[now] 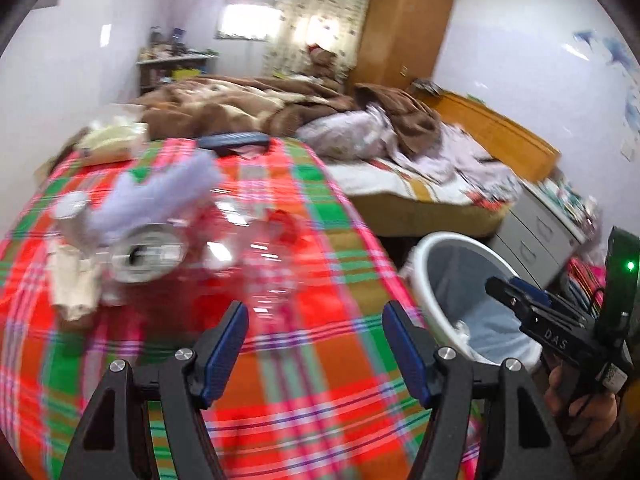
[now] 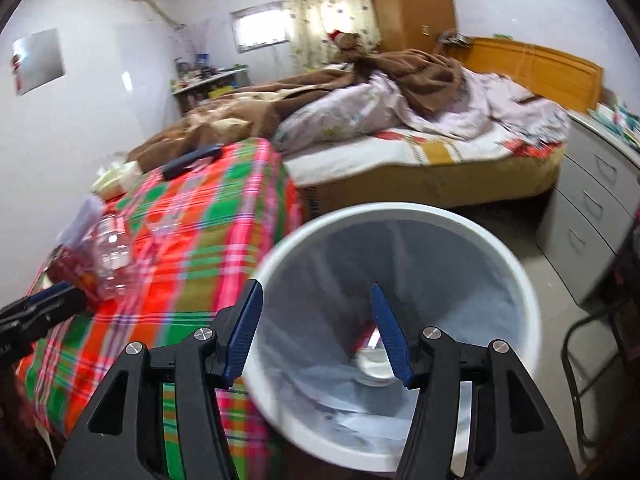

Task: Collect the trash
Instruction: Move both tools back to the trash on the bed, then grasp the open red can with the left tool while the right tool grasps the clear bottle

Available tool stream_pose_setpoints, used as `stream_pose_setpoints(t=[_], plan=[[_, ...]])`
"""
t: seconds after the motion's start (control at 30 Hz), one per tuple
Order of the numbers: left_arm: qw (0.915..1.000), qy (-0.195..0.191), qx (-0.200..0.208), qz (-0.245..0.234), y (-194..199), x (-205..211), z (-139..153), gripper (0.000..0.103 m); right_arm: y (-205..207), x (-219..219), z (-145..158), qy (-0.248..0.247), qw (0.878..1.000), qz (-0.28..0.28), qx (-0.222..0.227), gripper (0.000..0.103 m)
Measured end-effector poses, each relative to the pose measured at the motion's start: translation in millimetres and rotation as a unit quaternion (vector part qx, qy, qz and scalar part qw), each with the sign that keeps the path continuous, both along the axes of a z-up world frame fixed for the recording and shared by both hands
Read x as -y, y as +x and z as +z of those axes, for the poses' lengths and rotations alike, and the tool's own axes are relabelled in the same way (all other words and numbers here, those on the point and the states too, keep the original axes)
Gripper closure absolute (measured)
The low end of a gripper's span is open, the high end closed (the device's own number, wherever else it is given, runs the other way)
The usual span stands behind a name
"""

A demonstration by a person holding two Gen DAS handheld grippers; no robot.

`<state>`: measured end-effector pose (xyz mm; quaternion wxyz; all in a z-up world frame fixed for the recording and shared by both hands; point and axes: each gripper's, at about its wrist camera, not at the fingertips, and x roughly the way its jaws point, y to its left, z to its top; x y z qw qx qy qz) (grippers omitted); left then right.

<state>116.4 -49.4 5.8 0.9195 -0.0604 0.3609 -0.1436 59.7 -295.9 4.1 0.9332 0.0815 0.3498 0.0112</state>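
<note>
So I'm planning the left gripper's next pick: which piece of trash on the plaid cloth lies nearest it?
The clear plastic bottle, lying just ahead of the open left gripper. The can, white tissue and crumpled paper sit farther left.

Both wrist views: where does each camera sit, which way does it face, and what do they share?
Left wrist: on the left gripper, open over the plaid cloth, facing the trash pile, a clear plastic bottle among it; the right gripper and a hand show at right.
Right wrist: on the right gripper, open and empty, looking down into the white bin; the left gripper's tip shows at left.
Shared: cloth, bottle, bin, bed, wardrobe.
</note>
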Motion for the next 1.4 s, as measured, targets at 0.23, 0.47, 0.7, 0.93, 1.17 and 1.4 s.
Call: stream_pose_setpoints(t=[0.23,0.47,0.7,0.93,1.17,1.4], plan=[[0.9983,0.007,0.0,0.057,-3.5,-55.0,-2.1,0.034,12.7,-40.5,0.1,0.003,0.999,0.052,0.005,0.045],[0.9967,-0.002,-0.01,0.081,11.6,-79.1,-13.1,0.034,24.3,-71.4,3.2,0.005,0.995,0.101,0.014,0.045],[0.9967,-0.011,-0.005,0.08,33.5,-82.0,-19.6,0.034,40.2,-96.0,4.9,0.003,0.992,0.129,0.011,0.045],[0.9968,-0.02,-0.008,0.077,53.7,-83.7,-31.7,0.034,50.8,-113.6,4.1,0.003,0.989,0.15,0.006,0.045],[0.9972,-0.021,-0.01,0.07,55.9,-92.1,-30.1,0.049,57.6,-134.9,7.6,-0.003,0.982,0.187,0.01,0.045],[0.9963,-0.01,-0.014,0.084,56.0,-108.1,-27.3,0.049,64.3,-153.6,7.6,0.009,0.973,0.232,0.007,0.045]])
